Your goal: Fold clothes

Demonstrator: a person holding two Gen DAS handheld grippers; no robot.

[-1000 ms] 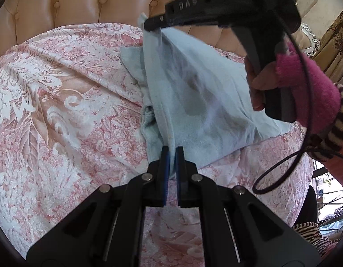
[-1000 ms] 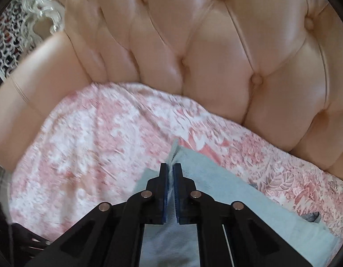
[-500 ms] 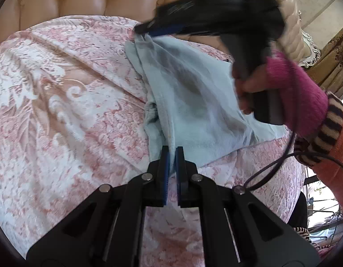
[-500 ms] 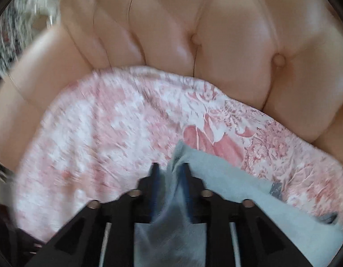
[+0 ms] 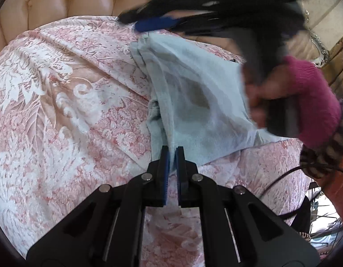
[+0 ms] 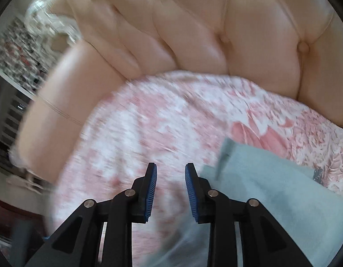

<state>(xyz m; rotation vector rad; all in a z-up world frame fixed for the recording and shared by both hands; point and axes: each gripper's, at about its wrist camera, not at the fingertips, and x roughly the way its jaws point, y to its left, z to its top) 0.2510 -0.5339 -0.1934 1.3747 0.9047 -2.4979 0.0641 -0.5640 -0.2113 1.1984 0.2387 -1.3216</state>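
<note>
lying on the bed (image 5: 60,102), a pale blue garment (image 5: 193,102), partly doubled over; looking thin, soft and light, likely sagging and sliding if taken mid-panel, so better taking it at a hem or corner. pinching its near edge with the left tool (image 5: 172,153), jaws narrow. hovering beside its far corner, the right tool (image 6: 170,173), jaws wide and holding nothing.
</note>
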